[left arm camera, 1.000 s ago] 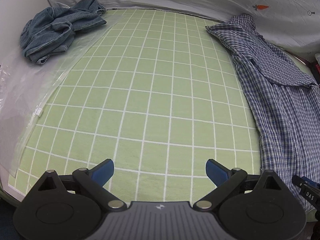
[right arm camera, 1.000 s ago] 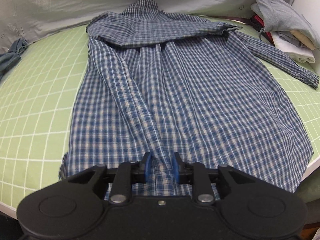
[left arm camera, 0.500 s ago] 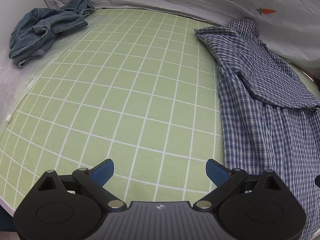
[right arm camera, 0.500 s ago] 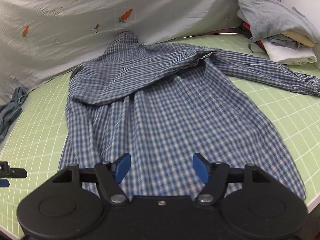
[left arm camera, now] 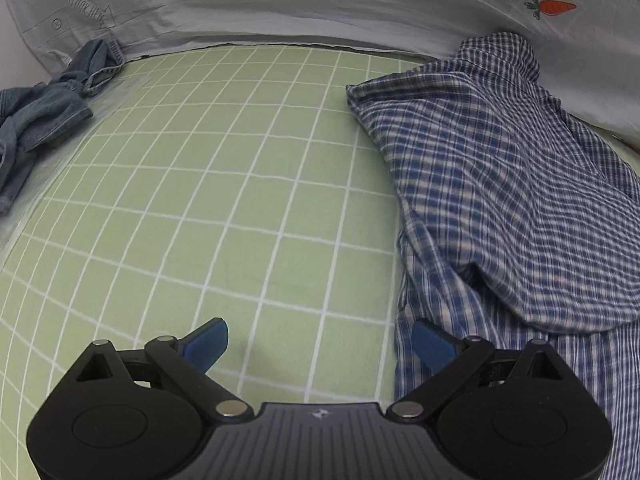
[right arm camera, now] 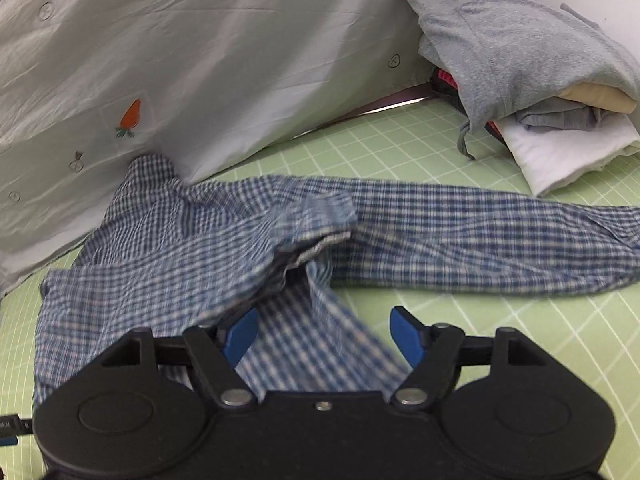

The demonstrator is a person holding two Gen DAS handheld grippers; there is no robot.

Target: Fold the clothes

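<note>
Left wrist view: the checked shirt runs off the right edge, one sleeve folded across its back, on the green gridded mat. The left gripper is spread wide, holding nothing. Crumpled jeans lie far left.

Right wrist view: the shirt is blurred, its lower part hidden behind the spread, empty right gripper. Folded clothes are stacked at right.

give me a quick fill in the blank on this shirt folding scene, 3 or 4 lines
1. The plaid shirt lies on a green mat marked with a white ____.
2. Both the left gripper and the right gripper have their jaws ____.
3. The crumpled garment at the far left of the mat is made of ____.
4. The top item of the folded pile is ____ in colour.

Missing words: grid; open; denim; grey
</note>
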